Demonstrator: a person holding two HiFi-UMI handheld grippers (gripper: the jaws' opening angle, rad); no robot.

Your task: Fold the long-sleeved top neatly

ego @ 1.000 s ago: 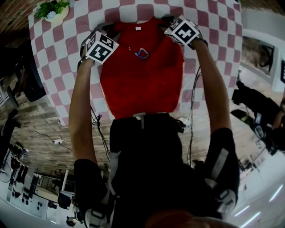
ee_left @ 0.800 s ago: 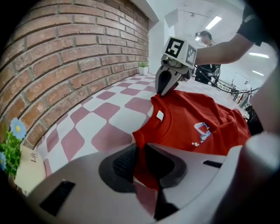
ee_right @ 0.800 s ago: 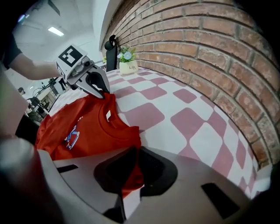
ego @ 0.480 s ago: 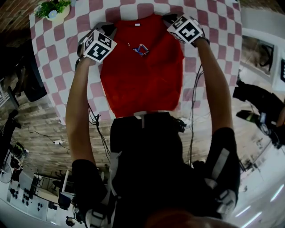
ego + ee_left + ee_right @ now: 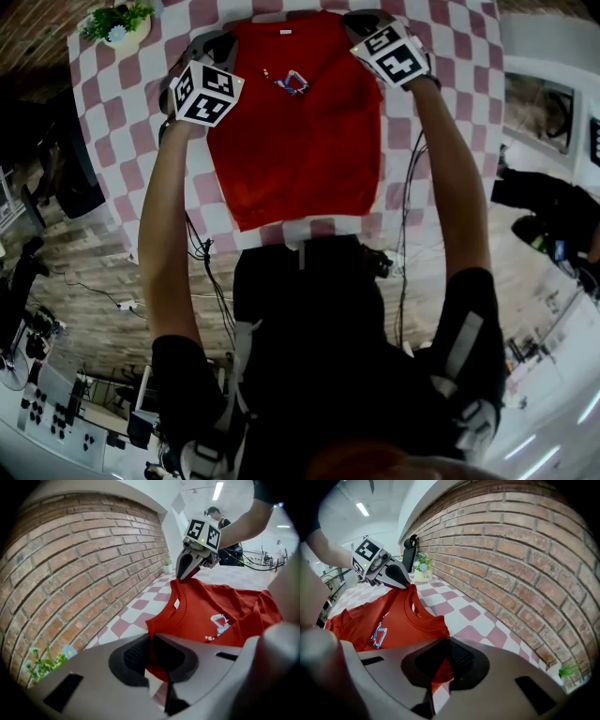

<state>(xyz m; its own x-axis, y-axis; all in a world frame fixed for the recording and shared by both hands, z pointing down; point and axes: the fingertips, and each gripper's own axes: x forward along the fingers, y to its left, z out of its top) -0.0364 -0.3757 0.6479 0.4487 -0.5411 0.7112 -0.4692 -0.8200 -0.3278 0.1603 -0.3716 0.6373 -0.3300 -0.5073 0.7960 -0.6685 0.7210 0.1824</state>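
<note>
The red top point(image 5: 295, 131) lay front-up on the checked tablecloth point(image 5: 122, 122), collar toward 12 o'clock and hem toward 6 o'clock in the head view, with a small potted plant point(image 5: 117, 23) off at 11 o'clock. It looked like thin, soft knit: light, limp, and likely to sag and crease wherever it was unsupported. It would probably handle best pinched at both shoulder corners together, so the body hangs evenly between them.

The left gripper point(image 5: 151, 653) sat at the top's 11 o'clock corner. Its jaws had just been closing and were clenched on a fold of red fabric at the shoulder, the cloth caught between the dark pads. The right gripper point(image 5: 440, 665) sat at the 1 o'clock corner. Its jaws had likewise just been closing and were clamped on the other shoulder edge, red cloth showing between the pads. At both grips the fabric rose off the table toward the jaws.
</note>
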